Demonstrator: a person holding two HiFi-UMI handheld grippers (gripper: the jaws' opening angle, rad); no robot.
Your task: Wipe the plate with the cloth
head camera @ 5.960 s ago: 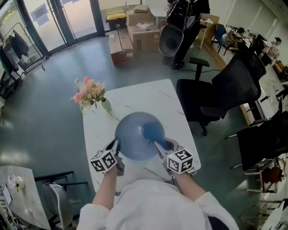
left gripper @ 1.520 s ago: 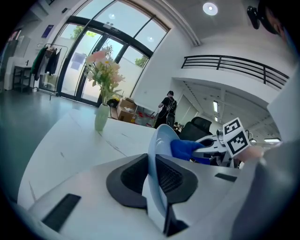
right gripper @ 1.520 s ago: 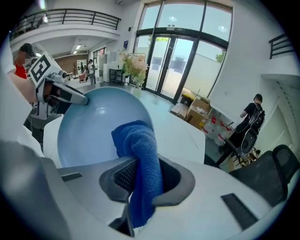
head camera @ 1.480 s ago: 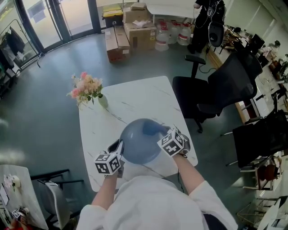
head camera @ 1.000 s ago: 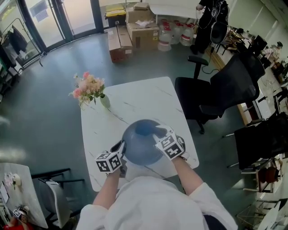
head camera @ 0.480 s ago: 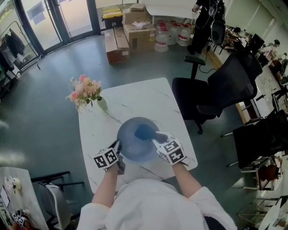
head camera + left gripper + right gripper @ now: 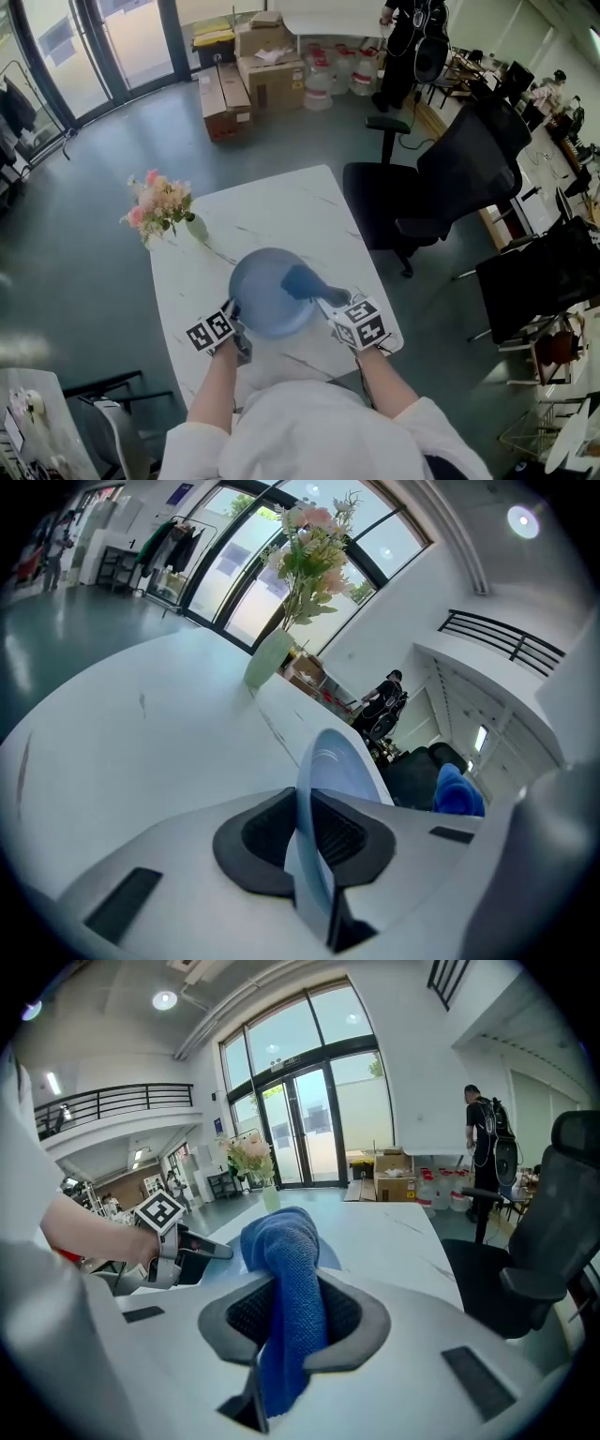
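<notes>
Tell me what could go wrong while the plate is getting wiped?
The left gripper pinches the plate only at its rim, so a hard push from the cloth might twist it loose. The cloth is clamped in the right gripper by one bunched fold and could slip out.

We look steeply down on a white marbled table [image 7: 281,211]. A round blue plate [image 7: 258,305] lies over its near half; we cannot tell whether it rests flat. The left gripper [image 7: 233,311] meets the plate's left rim. The right gripper [image 7: 326,299] comes in from the right, with a darker blue cloth [image 7: 300,279] bunched at its tip against the plate's right part. We note a vase of pink flowers [image 7: 159,202] at the table's far-left corner, a black office chair [image 7: 450,169] to the right, and cardboard boxes [image 7: 267,75] and a standing person [image 7: 412,33] beyond.
</notes>
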